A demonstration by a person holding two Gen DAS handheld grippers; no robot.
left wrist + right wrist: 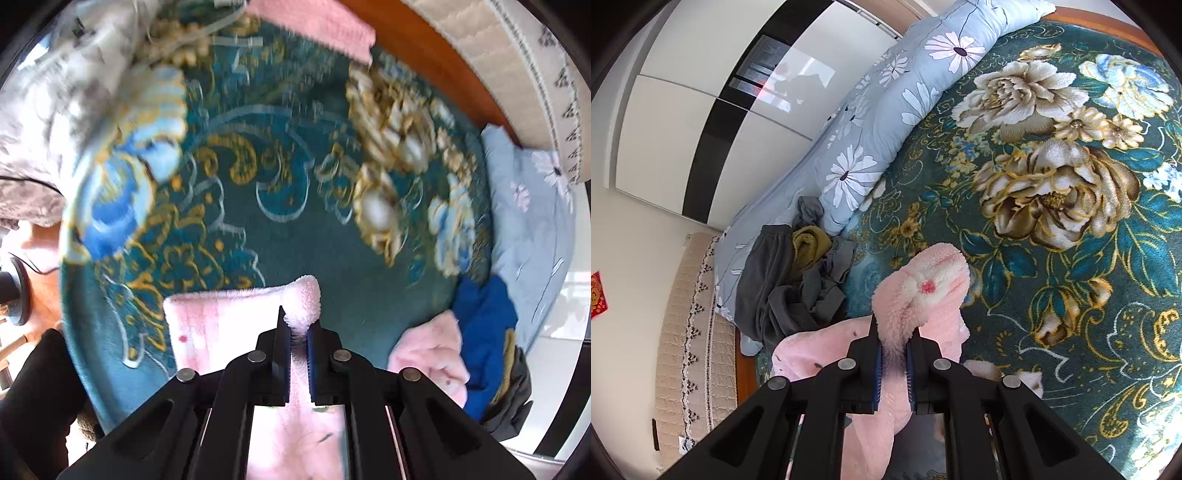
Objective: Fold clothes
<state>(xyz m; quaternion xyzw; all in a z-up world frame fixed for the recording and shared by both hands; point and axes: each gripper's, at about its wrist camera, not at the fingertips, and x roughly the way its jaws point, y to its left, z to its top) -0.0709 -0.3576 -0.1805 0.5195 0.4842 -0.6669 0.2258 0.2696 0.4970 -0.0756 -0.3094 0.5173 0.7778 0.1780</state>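
Note:
A pink fleece garment (221, 325) lies partly folded on the teal flowered blanket (288, 192), with a thick edge running up between the fingers of my left gripper (298, 325), which is shut on it. In the right wrist view the same pink fleece garment (931, 284) bunches up in a fluffy lump with a red spot, and my right gripper (894, 332) is shut on that bunched part. More pink fleece hangs below both grippers. The left wrist view is blurred.
A light blue daisy-print quilt (886, 122) lies rolled along the bed's edge. Grey and olive clothes (798, 273) are piled beside it. A blue garment (484, 332) and another pink fleece piece (428, 354) lie at the right. A folded pink towel (317, 26) sits far back. White wardrobe doors (701, 110) stand beyond.

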